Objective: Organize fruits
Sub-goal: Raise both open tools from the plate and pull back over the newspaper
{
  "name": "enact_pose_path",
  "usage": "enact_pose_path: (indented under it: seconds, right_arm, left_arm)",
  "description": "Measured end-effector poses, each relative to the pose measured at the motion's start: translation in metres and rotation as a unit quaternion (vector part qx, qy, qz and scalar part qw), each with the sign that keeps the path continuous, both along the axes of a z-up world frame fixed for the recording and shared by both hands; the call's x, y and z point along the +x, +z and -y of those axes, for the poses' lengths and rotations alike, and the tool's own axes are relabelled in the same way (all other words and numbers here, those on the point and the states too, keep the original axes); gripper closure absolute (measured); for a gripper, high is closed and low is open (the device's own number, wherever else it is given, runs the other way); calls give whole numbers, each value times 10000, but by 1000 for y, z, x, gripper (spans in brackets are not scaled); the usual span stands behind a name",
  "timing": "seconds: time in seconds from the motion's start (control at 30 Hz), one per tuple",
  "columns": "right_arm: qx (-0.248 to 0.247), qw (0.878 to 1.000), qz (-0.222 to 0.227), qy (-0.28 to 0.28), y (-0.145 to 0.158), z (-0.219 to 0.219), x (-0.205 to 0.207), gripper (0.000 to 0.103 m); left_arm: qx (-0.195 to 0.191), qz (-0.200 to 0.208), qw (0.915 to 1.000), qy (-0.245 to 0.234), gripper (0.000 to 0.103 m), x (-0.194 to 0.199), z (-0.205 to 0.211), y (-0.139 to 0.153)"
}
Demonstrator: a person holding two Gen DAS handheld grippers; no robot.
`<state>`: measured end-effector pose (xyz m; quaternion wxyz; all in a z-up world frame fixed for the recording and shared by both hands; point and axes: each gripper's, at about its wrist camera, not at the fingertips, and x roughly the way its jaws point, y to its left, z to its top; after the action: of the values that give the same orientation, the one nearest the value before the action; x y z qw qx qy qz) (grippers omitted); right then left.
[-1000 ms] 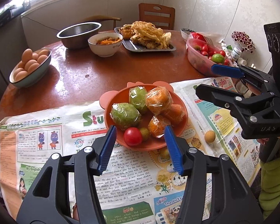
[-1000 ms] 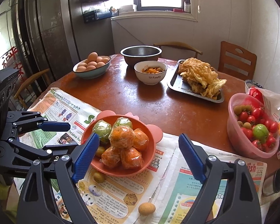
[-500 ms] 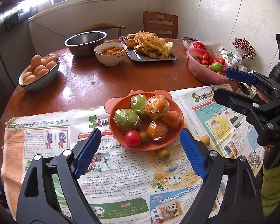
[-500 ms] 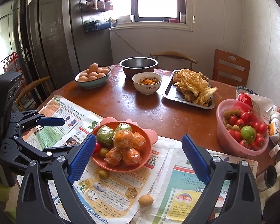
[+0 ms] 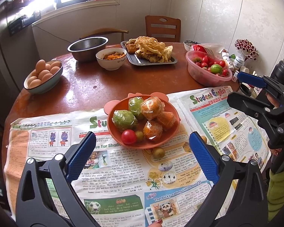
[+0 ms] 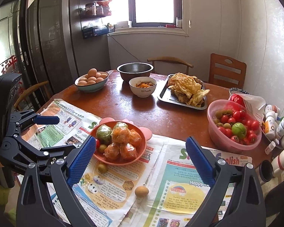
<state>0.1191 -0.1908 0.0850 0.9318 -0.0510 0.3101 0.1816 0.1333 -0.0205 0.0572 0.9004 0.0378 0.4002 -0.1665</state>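
Orange-pink plate is our landmark; it sits on newspaper spread over the counter and holds wrapped green and orange fruits, a red tomato and a small green fruit.

Two loose fruits remain off the plate, both on the paper at its near side: a small greenish one just beside the near rim, and a tan one further out toward us. Neither has a clear long axis; both look near round.

We hold the left claw wide, nothing between its pads; the greenish fruit lies just ahead of it, slightly right of centre. Right claw is also wide and empty; the tan fruit lies below its gap, nearly centred, so we judge the right hand nearer to that one.

Compared with the earlier frames: both claws' jaws have just been opening, the left from roughly half-closed. Both views now take in more of the counter, so both hands have drawn back from the plate. Fruits are unmoved.
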Motion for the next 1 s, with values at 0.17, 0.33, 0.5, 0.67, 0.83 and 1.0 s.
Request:
enact_pose_path:
  seconds: [0.17, 0.33, 0.5, 0.67, 0.83, 1.0]
  right_arm:
    - [-8, 10000, -8, -46, -4, 7, -8, 7]
    - [-113, 9999, -65, -68, -16, 13, -18, 7]
    - [-202, 9992, -323, -147, -45, 18, -26, 7]
    - [-411, 9974, -544, -216, -75, 17, -26, 7]
    - [-584, 9949, -770, -285, -103, 14, -20, 7]
    - [-608, 9938, -887, -271, -117, 10, -14, 7]
  left_arm:
    - [-35, 14, 10000, 28, 10, -6, 4, 1]
    - [-55, -6, 10000, 46, 10, -14, 6, -4]
    - [-35, -123, 9999, 68, 10, -21, 10, -21]
    - [9, -351, 9993, 123, 10, -22, 9, -46]
    - [5, -590, 9980, 232, 10, -20, 7, -71]
    - [40, -667, 9975, 247, 10, -14, 10, -81]
